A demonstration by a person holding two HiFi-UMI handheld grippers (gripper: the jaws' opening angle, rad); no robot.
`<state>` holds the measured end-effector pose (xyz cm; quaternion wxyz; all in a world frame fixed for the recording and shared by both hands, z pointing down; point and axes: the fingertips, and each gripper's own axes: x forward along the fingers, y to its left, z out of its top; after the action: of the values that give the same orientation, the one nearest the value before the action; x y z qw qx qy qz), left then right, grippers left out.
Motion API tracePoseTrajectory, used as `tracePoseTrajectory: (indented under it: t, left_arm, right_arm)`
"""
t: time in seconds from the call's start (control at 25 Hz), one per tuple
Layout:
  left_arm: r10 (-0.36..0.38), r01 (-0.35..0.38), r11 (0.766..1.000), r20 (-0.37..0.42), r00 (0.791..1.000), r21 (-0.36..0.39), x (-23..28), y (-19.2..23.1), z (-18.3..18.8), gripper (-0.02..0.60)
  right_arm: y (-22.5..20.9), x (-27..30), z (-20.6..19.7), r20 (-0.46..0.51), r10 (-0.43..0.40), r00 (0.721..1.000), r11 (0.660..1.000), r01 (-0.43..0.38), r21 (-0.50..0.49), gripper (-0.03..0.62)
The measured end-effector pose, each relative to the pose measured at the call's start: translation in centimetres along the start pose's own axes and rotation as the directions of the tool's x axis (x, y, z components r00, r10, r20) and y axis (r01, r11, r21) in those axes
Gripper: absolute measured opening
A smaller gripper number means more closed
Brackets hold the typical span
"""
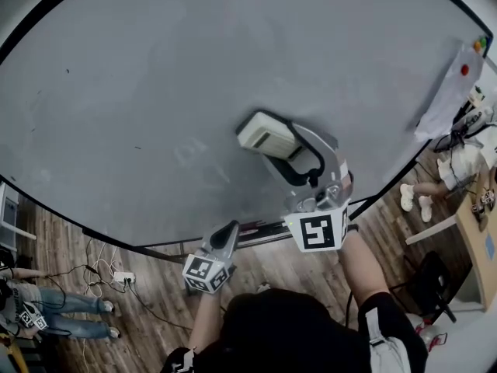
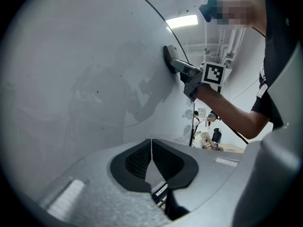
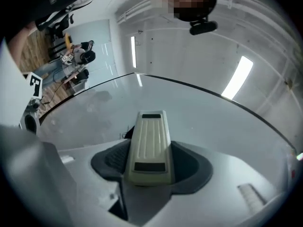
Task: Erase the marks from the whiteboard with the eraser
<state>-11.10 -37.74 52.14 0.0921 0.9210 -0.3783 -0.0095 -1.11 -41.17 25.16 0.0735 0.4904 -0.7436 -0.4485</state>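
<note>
Right gripper is clamped on the eraser, a cream block with a ribbed back, jaws squeezing it from both sides. The left gripper view shows it flat against the whiteboard, roughly mid-board and a bit toward the lower right in the head view. Its back has two dark rectangular patches, and if there's print on them it's too small to read.

Left gripper hangs below the board's bottom edge, well apart from the eraser. Its jaws are pressed together with nothing between them.

As for marks, there's a patch of faint pale smudges just left of the eraser, plus a couple of tiny dark specks further left.

The only "labels" are the black-and-white square patterns on the gripper cubes, which are codes rather than words.

Below the board is a wood floor with a white power strip and cables lying on it.
</note>
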Motion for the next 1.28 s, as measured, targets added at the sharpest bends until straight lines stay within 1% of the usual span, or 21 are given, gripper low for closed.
tracePoseTrajectory:
  t: [0.12, 0.24, 0.44, 0.56, 0.68, 0.8, 0.96, 1.04, 1.16, 1.28]
  left_arm:
    - [-0.009, 0.009, 1.000, -0.004, 1.000, 0.003, 0.2, -0.2, -0.1, 0.018]
    - [-0.011, 0.011, 1.000, -0.004, 1.000, 0.008, 0.1, -0.3, 0.1, 0.018]
    - [-0.012, 0.012, 1.000, -0.005, 1.000, 0.015, -0.2, -0.6, 0.4, 0.018]
    - [-0.009, 0.009, 1.000, -0.007, 1.000, 0.016, -0.5, -0.8, 0.3, 0.017]
    - [-0.009, 0.009, 1.000, -0.005, 1.000, 0.020, -0.7, -1.3, 0.3, 0.018]
    - [-0.010, 0.010, 1.000, -0.003, 1.000, 0.026, -1.3, -1.9, 0.4, 0.018]
    - [-0.001, 0.002, 1.000, -0.019, 1.000, 0.019, -2.3, -2.1, -0.4, 0.018]
    - [0.001, 0.000, 1.000, -0.027, 1.000, 0.019, -2.6, -2.4, -0.8, 0.018]
    - [0.009, -0.008, 1.000, -0.030, 1.000, 0.018, -3.4, -2.6, -1.2, 0.018]
    - [0.030, -0.029, 0.999, -0.023, 0.999, 0.027, -4.4, -2.9, -1.1, 0.018]
  right_arm:
    - [0.4, 0.0, 0.3, 0.007, 0.019, 1.000, 0.999, -0.018, -0.044, 0.253]
    - [-0.6, -0.2, 0.3, 0.013, 0.004, 1.000, 0.998, -0.003, -0.068, 0.253]
    - [-5.1, -1.7, -1.2, -0.020, -0.094, 0.995, 0.996, 0.094, -0.004, 0.253]
    - [-6.6, -2.5, -2.0, -0.043, -0.133, 0.990, 0.990, 0.134, 0.035, 0.253]
    - [-6.8, -2.8, -2.4, -0.052, -0.133, 0.990, 0.989, 0.136, 0.057, 0.253]
    - [-6.8, -2.9, -2.1, -0.041, -0.128, 0.991, 0.989, 0.131, 0.066, 0.253]
    - [-6.4, -2.9, -2.1, -0.051, -0.128, 0.990, 0.989, 0.131, 0.067, 0.255]
    - [-6.4, -3.2, -2.4, -0.048, -0.137, 0.989, 0.985, 0.141, 0.097, 0.255]
    - [-6.8, -3.7, -2.8, -0.030, -0.163, 0.986, 0.964, 0.166, 0.206, 0.256]
    - [-7.2, -4.3, -2.6, -0.012, -0.153, 0.988, 0.951, 0.150, 0.271, 0.256]
